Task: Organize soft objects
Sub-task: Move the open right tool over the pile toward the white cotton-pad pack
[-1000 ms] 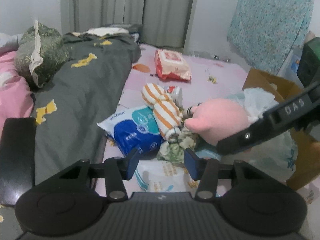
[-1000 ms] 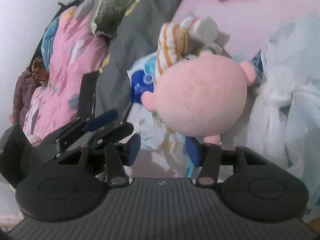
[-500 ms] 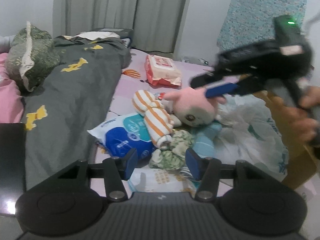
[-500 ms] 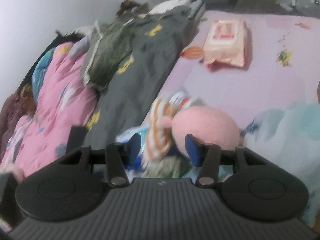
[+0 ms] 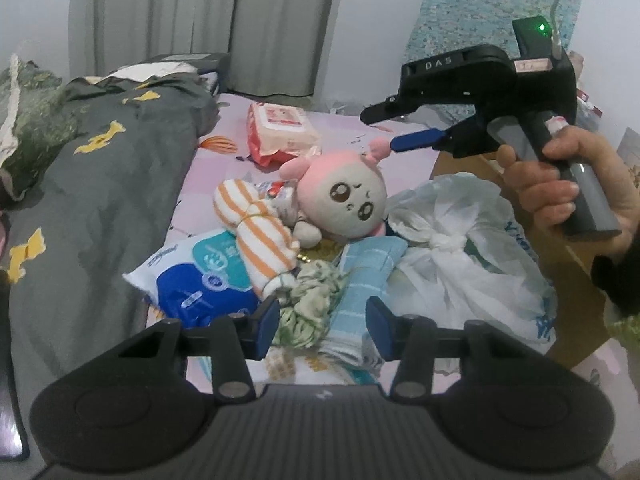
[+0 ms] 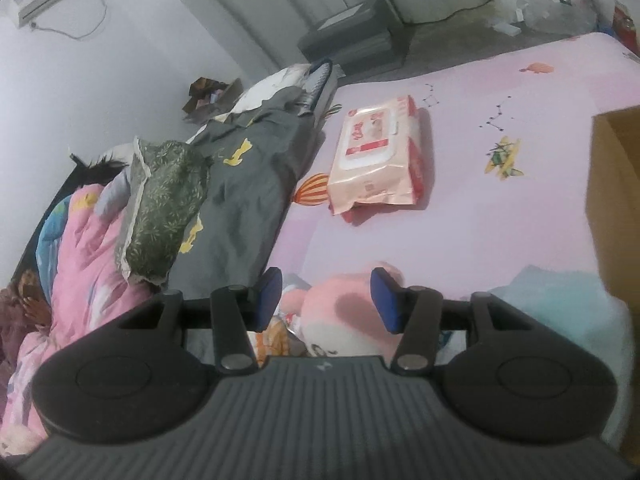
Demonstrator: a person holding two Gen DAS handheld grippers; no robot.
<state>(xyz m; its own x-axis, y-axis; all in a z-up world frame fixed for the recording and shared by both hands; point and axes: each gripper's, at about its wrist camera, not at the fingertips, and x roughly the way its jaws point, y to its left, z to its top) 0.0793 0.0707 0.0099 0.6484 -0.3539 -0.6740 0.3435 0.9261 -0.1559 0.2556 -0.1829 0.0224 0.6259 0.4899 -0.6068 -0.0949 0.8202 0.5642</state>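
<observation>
Pink round plush doll (image 5: pixel 344 196): lay face-up on the pink bedsheet (image 6: pixel 480 216), touching an orange-striped cloth bundle (image 5: pixel 256 232).
Left gripper (image 5: pixel 322 322): closing, gripping nothing, just before the doll.
Right gripper (image 6: pixel 327 300): part-open, empty, above the doll.

the right tool (image 6: pixel 326 300) hides the pink plush's (image 6: pixel 352 312) face; the cardboard box (image 6: pixel 616 208) runs off-frame.

The doll (image 5: pixel 340 196) is matt pink plush with a cream face. The striped roll (image 5: pixel 256 232) looks like soft knit cloth, the towel (image 5: pixel 360 280) ribbed terry. The tissue pack (image 5: pixel 200 276) and wipes (image 6: pixel 376 156) are glossy plastic film; the tied bag (image 5: pixel 460 248) is thin, crinkled plastic. The box (image 6: pixel 616 200) is matt cardboard. The sheet (image 6: pixel 480 208) is smooth printed cloth.
</observation>
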